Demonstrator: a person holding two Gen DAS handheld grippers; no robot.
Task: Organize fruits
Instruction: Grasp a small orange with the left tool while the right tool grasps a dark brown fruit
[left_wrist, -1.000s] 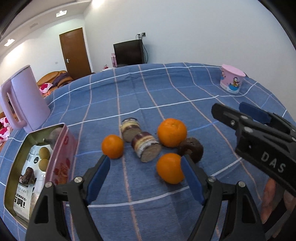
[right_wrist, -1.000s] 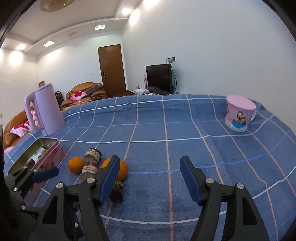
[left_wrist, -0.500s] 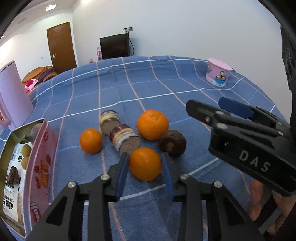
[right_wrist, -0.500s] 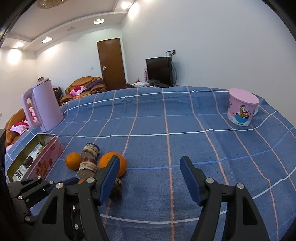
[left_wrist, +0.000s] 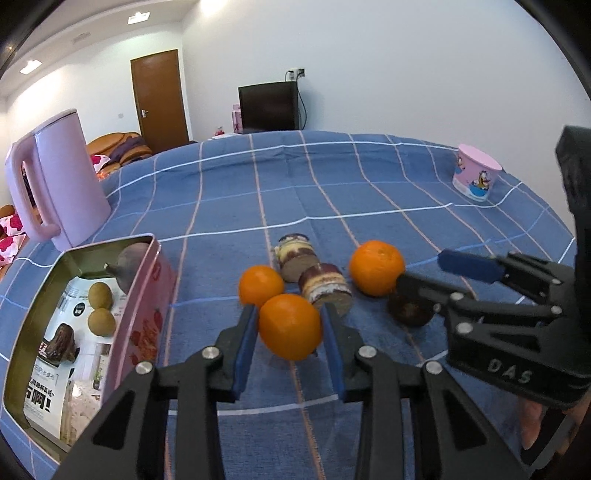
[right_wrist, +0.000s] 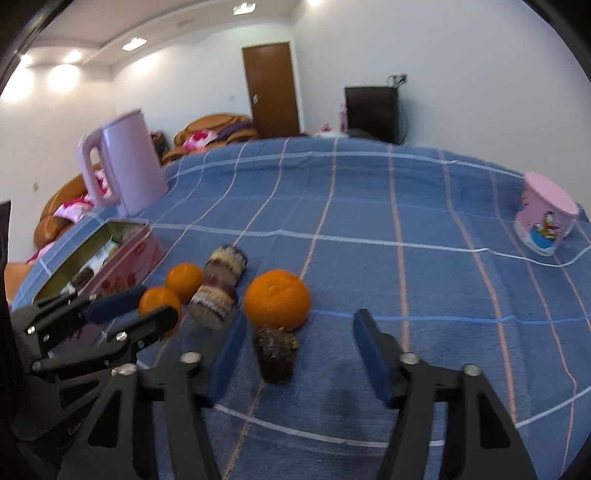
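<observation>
Orange (left_wrist: 289, 326) sits clamped between my left gripper's (left_wrist: 289, 332) pads, just above the cloth (left_wrist: 332, 192), tin (left_wrist: 146, 314) at nine o'clock. My right gripper (right_wrist: 295, 354) is closing, pads not touching the brown cake (right_wrist: 275, 352) between them.

3 oranges, all round, bright, dimpled peel. Nearest orange (left_wrist: 289, 326) sits betw. the left gripper's (left_wrist: 289, 334) blue pads, both pressing its sides. Small orange (left_wrist: 260, 285) lies just beyond the left finger's tip, on the cloth. Biggest orange (right_wrist: 277, 299) lies just ahead of the right gripper (right_wrist: 297, 349), whose jaws are closing, nearer its left finger; not betw. the pads.
</observation>
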